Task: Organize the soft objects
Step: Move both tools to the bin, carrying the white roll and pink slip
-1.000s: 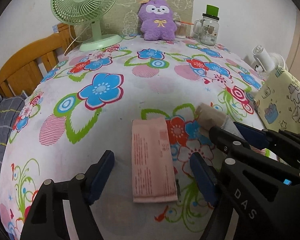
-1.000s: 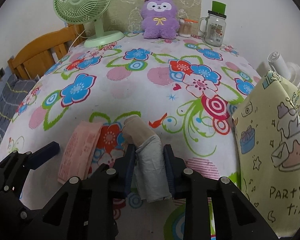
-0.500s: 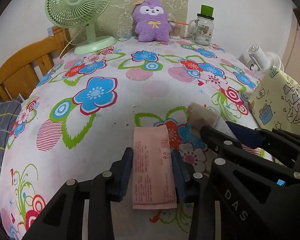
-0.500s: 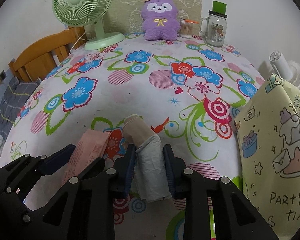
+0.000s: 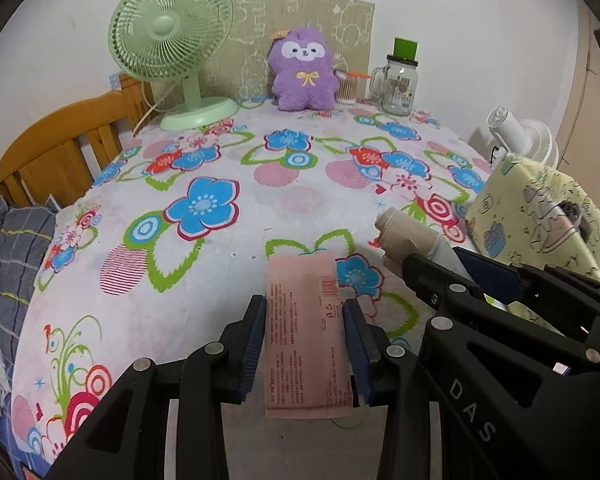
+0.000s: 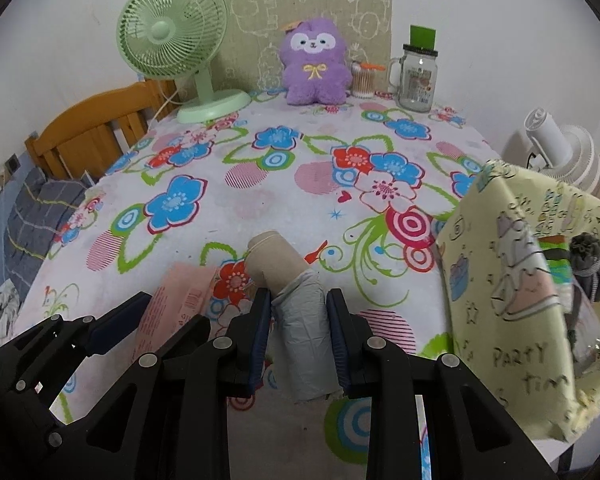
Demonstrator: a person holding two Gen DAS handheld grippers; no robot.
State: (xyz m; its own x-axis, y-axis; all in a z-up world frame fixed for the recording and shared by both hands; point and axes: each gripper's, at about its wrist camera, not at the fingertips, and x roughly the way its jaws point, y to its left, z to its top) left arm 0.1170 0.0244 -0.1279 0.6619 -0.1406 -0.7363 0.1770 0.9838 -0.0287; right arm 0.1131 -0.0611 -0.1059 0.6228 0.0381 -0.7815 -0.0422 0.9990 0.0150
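1. Pink packet: flat, oblong, soft wrapper with fine print and a barcode; clamped across its width between the blue pads of the left gripper; jaws drawn in tight on its two long edges; its near end hangs past the pads, over the tablecloth.
2. Rolled bundle, just right of the pink packet: cylinder shape, beige knit at the far end, pale grey crinkled film at the near end; right gripper closed on the grey part, pads pressing both sides.
3. Both grippers black plastic, bolted, blue rubber-like pads; they sit side by side, right gripper's arm crossing the left wrist view beside the packet.
4. Tablecloth under the packet: white, smooth, printed with blue and red flowers, green leaves, striped pink discs.
5. Right of the packet: yellow bag, glossy, cartoon print, lettering "PARTY"; dark knit item visible inside.
6. Far beyond the packet, at the wall: purple plush toy, fuzzy, yellow bow; green fan, round wire grille; glass jar mug, green straw lid.
7. Far left of the packet: wooden chair back, slatted.
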